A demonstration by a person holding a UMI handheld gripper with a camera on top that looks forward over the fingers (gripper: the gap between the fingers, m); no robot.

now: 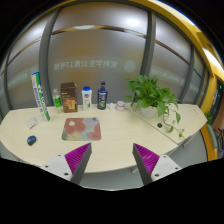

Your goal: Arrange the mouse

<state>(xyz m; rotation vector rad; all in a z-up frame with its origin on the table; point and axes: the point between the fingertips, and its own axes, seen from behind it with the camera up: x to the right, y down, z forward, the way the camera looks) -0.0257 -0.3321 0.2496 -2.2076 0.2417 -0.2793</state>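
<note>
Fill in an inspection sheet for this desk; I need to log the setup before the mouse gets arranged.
Surface: pale table, mostly bare.
Job's things: mouse near the table's far left edge; mouse pad ahead of the fingers.
Clutter: bottles, a brown box along the back; potted plant at the right.
Grippers: gripper open, holding nothing.
Cables: nothing seen.
Surroundings: glass wall behind.

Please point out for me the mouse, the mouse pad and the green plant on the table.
mouse (31, 140): gripper view, top of its dark body, near the table's edge.
mouse pad (81, 128): gripper view, middle of its reddish surface.
green plant (152, 94): gripper view, on its leaves.
</note>
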